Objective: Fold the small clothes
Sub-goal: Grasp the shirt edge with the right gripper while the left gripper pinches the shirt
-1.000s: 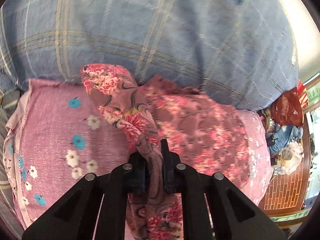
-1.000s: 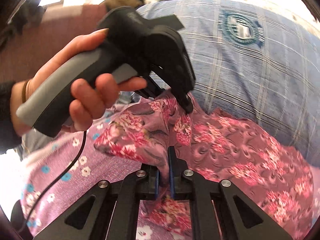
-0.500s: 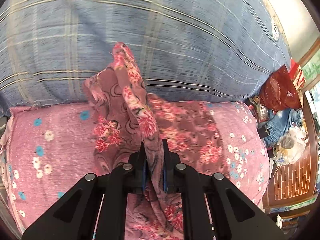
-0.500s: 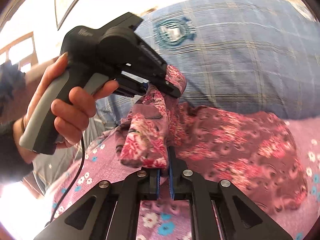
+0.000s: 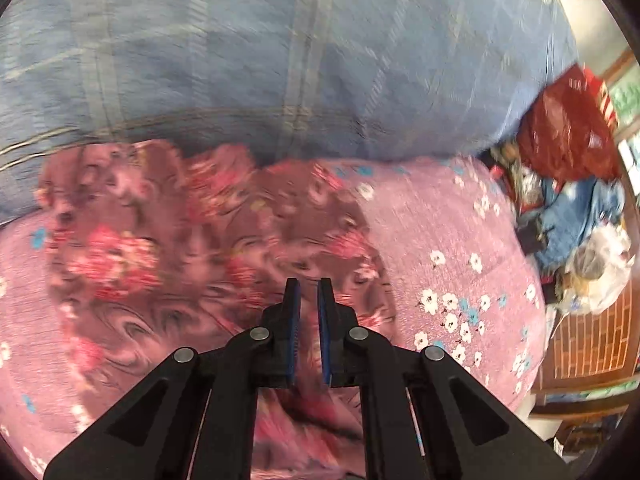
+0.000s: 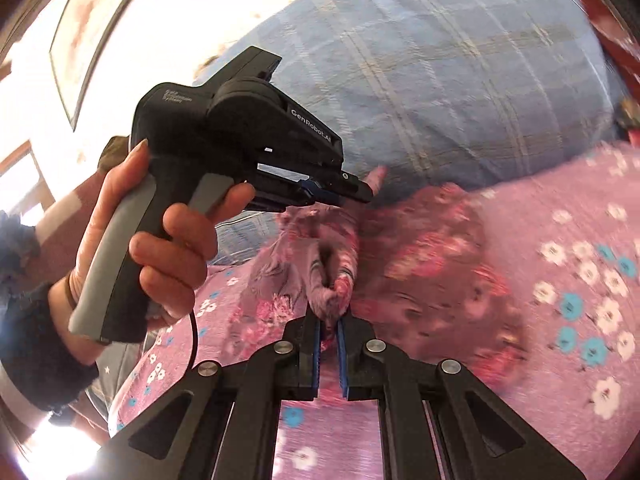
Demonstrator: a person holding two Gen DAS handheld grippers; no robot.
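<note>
Cloth has just slipped from my left tongs, now slightly spread above it at twelve o'clock on the pink cushion, while my right tongs still pinch a fold, half-finished.

A thin, soft floral cloth, maroon with pink blooms, is seen lying crumpled on a pink bedcover of matt woven fabric printed with small white and blue flowers. Behind it, a blue checked pillow of soft, slightly coarse cotton is shown. The left tongs are made of matt black plastic with round, shiny metal rivets and ridged blue rubber pads. The right tongs are built the same, with cloth between their pads. A glossy, crinkled red plastic bag is seen beside a polished brown wooden cabinet.
</note>
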